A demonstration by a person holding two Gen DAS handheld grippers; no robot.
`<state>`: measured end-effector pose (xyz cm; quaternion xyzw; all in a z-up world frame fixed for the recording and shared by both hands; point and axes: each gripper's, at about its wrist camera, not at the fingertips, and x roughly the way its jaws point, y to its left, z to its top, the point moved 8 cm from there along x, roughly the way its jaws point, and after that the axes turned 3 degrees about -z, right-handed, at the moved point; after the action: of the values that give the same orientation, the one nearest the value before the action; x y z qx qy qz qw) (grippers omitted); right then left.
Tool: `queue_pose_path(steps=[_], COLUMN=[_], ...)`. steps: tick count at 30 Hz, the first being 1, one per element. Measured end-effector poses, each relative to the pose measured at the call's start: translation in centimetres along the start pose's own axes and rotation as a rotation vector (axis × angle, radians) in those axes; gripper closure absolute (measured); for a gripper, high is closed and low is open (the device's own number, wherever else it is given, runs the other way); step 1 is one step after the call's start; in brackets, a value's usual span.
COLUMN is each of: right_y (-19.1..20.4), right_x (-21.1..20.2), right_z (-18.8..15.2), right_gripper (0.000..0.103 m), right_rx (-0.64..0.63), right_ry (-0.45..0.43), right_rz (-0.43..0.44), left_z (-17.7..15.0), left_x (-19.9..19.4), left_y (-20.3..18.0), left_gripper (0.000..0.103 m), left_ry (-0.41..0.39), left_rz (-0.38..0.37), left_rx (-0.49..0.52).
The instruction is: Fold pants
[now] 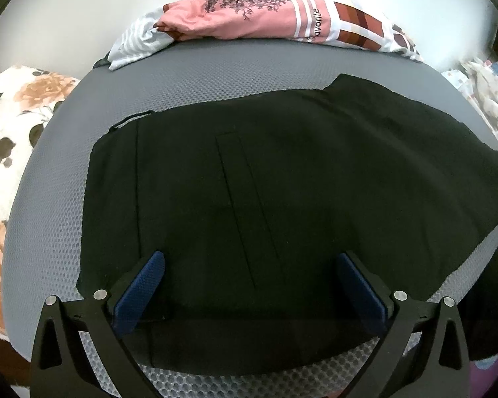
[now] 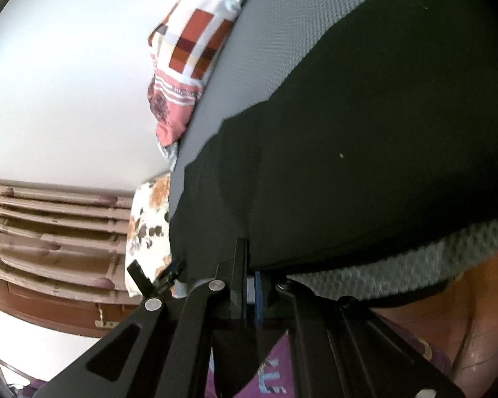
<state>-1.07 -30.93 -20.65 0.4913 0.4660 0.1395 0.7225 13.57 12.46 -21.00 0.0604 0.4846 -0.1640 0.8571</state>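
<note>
The black pants (image 1: 265, 172) lie spread flat on the grey mesh worktop (image 1: 196, 76), covering most of it. The left gripper (image 1: 250, 265) hovers over their near edge with its 2 blue fingers (image 1: 141, 290) wide apart and nothing between them. The right gripper (image 2: 249, 258) has its fingers pressed together at the pants' edge; black cloth seems pinched there, though the view is too blurred to be sure. A pink shirt (image 1: 249, 13) lies bunched at the worktop's far side.
</note>
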Motion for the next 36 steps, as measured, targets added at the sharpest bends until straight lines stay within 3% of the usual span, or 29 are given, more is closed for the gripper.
queue_pose_path(steps=[2,5,8,10,15,16,18,19,20,22,26,29,32,33,34,36], right_y=[-2.3,-3.9,-4.0,-4.4,-8.9,-10.5,-12.7,-14.1,-14.9,-16.6,-16.1,-17.7,-17.7,-17.6,-18.1,-19.3], right_x=[1.3,1.7,0.6,-1.3,-8.2,-10.4,-13.4,-15.2,-16.5,-18.8,-19.2,-19.1,-20.6,-21.3,-22.7,-24.7], right_z=[-0.3,-0.1,0.0,0.6,3.5,4.2,4.9,5.1,5.2,4.8,4.5,3.8,3.8,3.8,3.7,3.6], right_gripper=[0.098,0.101,0.084,0.073,0.072,0.071,0.078,0.094,0.096,0.098,0.098,0.099,0.089,0.077,0.059,0.040], right_rx=[0.054,0.143,0.180,0.191,0.324,0.351,0.402,0.427,0.429,0.458,0.404,0.483,0.461,0.462,0.475,0.508], right_ry=[0.028,0.036,0.024,-0.030,-0.210,-0.279,-0.361,-0.401,-0.431,-0.475,-0.464,-0.446,-0.489,-0.520,-0.569,-0.627], right_rz=[-0.027,0.044,0.073,0.090,0.152,0.138,0.138,0.118,0.076,0.059,0.012,0.119,0.081,0.060,0.034,0.004], left_z=[0.1,0.2,0.2,0.3,0.3,0.3,0.3,0.2,0.3,0.3,0.4,0.4,0.5,0.5,0.5,0.5], left_x=[0.1,0.2,0.2,0.2,0.3,0.3,0.3,0.4,0.4,0.4,0.4,0.5,0.5,0.5,0.5,0.5], left_y=[0.0,-0.1,0.0,0.0,-0.2,-0.2,-0.2,-0.3,-0.2,-0.1,0.0,0.0,0.1,0.1,0.1,0.1], left_gripper=[0.000,0.000,0.000,0.000,0.000,0.000,0.000,0.000,0.000,0.000,0.000,0.000,0.000,0.000,0.000,0.000], left_ry=[-0.004,0.004,0.009,0.014,0.016,0.016,0.023,0.027,0.029,0.031,0.030,0.036,0.040,0.041,0.040,0.036], left_rz=[0.005,0.017,0.013,0.015,0.020,0.021,0.023,0.024,0.025,0.025,0.030,0.029,0.031,0.032,0.032,0.033], left_rx=[-0.002,-0.003,0.001,0.002,0.000,-0.001,0.000,-0.001,-0.001,-0.002,-0.001,-0.001,-0.002,-0.002,-0.003,-0.005])
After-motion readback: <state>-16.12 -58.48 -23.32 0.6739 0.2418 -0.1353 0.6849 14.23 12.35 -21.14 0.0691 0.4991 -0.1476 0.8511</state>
